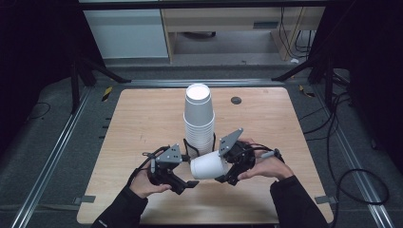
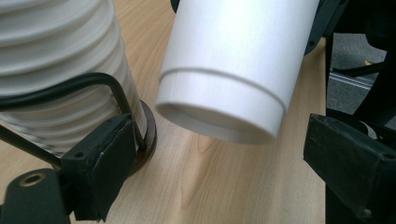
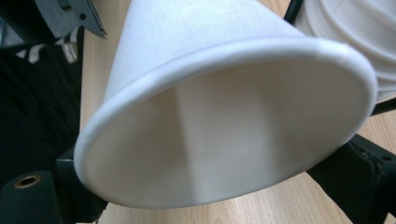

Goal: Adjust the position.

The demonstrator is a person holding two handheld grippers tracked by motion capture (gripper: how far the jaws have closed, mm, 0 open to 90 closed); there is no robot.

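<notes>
Hands come in low over the bench, each with a tool. Right tool grips a white paper cup by the rim, jaws pressed on its wall; the cup lies on its side, base pointing toward the left tool. That tool stands wide open, holding nothing, just beside the base. Beyond rises the cup stack in its wire holder.

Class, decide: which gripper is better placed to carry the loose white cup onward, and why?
The right gripper: its fingers already clamp the single cup at its rim. The left gripper stands open beside the cup stack.
</notes>
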